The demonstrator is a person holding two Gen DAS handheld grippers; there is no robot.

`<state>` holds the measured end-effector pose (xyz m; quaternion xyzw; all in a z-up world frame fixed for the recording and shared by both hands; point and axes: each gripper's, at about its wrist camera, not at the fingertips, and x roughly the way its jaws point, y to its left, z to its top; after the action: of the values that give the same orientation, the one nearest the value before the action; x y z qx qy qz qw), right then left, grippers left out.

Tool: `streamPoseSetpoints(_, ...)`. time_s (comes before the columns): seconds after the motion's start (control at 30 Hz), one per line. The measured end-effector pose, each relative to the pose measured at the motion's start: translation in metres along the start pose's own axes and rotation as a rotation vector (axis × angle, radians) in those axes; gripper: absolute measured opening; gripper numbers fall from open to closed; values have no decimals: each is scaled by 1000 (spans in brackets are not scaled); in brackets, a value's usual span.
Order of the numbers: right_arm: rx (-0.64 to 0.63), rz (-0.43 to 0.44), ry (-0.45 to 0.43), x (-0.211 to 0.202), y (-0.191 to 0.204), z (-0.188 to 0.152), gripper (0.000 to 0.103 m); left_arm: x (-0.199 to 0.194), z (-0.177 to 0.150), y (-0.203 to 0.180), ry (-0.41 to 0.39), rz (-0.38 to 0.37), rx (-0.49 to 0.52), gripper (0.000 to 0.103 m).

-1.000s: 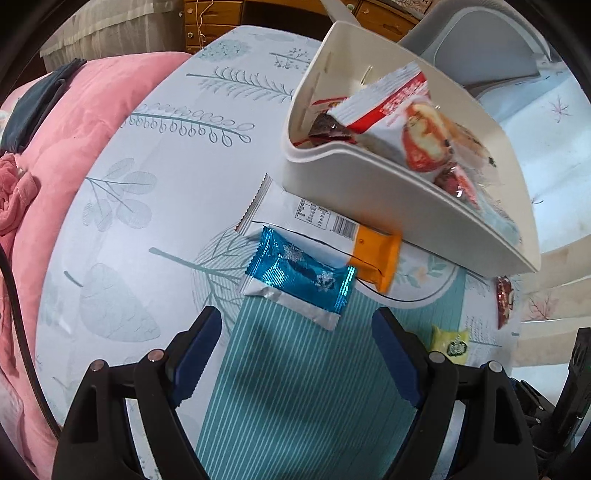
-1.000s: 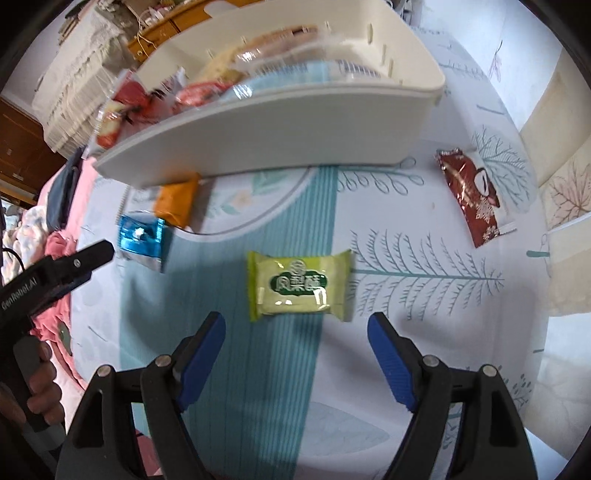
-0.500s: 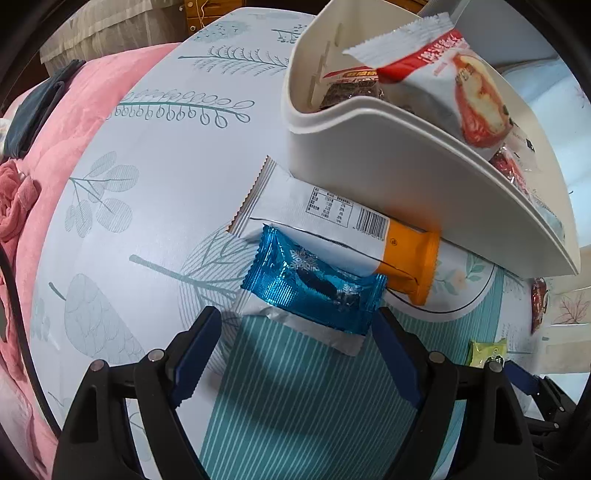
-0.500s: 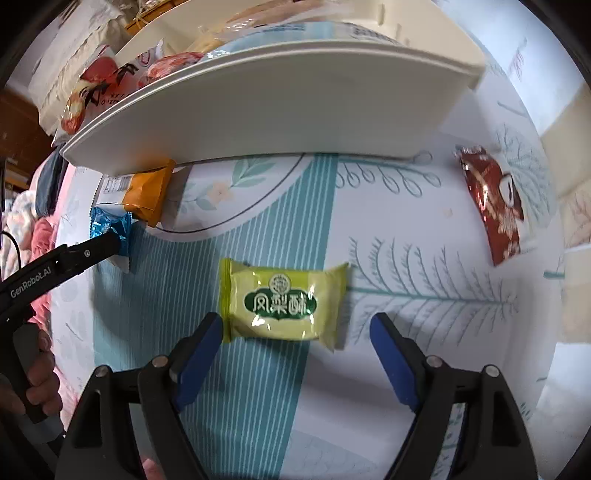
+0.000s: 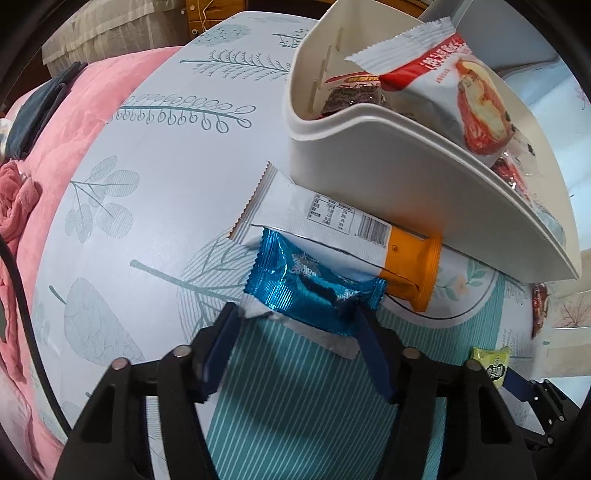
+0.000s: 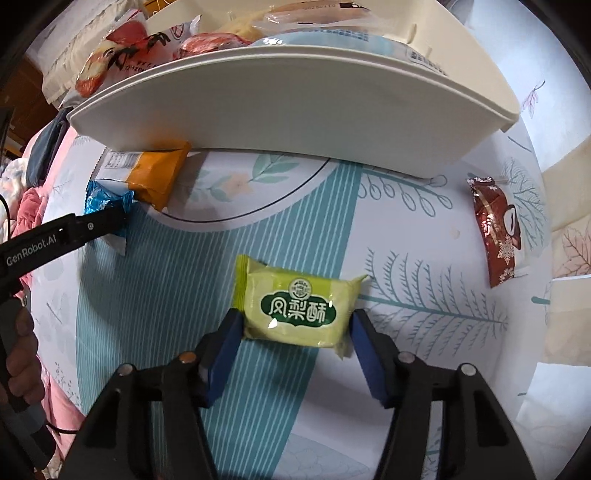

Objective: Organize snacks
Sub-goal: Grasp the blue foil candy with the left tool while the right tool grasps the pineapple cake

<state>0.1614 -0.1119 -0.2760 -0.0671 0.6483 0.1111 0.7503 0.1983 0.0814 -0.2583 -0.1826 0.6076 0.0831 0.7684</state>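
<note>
My left gripper [image 5: 295,317] is closed around the ends of a shiny blue snack packet [image 5: 310,284] that lies on the tablecloth. My right gripper [image 6: 293,321] is closed around a green pineapple-cake packet [image 6: 299,299], its pads touching both ends. A white snack bin [image 5: 388,177] holds several packets, with a red and white one [image 5: 454,77] on top. A white and orange packet [image 5: 351,240] lies partly under the bin, just behind the blue one. The left gripper also shows in the right wrist view [image 6: 92,225], on the blue packet [image 6: 107,201].
A dark red packet [image 6: 496,232] lies on the cloth at the right, below the bin's [image 6: 295,110] end. Pink bedding [image 5: 44,155] borders the table on the left. A wooden dresser [image 5: 207,14] stands behind.
Both grippers moved forward and down, then closed: the left onto the blue packet, the right onto the green packet. The packets themselves still lie on the cloth.
</note>
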Motion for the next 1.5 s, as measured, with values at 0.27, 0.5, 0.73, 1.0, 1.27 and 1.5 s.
streamPoseSetpoints(0.27,5,24,21,0,8,-4,54,-8,-6,5,-3,-32,6,37)
streamPoseSetpoints(0.5,-24,57,11,-7,24,-13,54,-10,-15,13,28,-53,-22,10)
streamPoseSetpoints(0.73,-62,71,-2,-8,28,-16,54,-13,-24,31,29,-87,-89,19)
streamPoseSetpoints(1.0,-61,75,-9,-17,28,-18,54,-11,-23,45,39,-90,-163,50)
streamPoseSetpoints(1.27,-25,76,-2,-20,14,-14,54,-6,-6,39,79,-111,-232,56)
streamPoseSetpoints(1.5,10,75,-3,-21,4,-12,54,3,8,30,96,-100,-281,56)
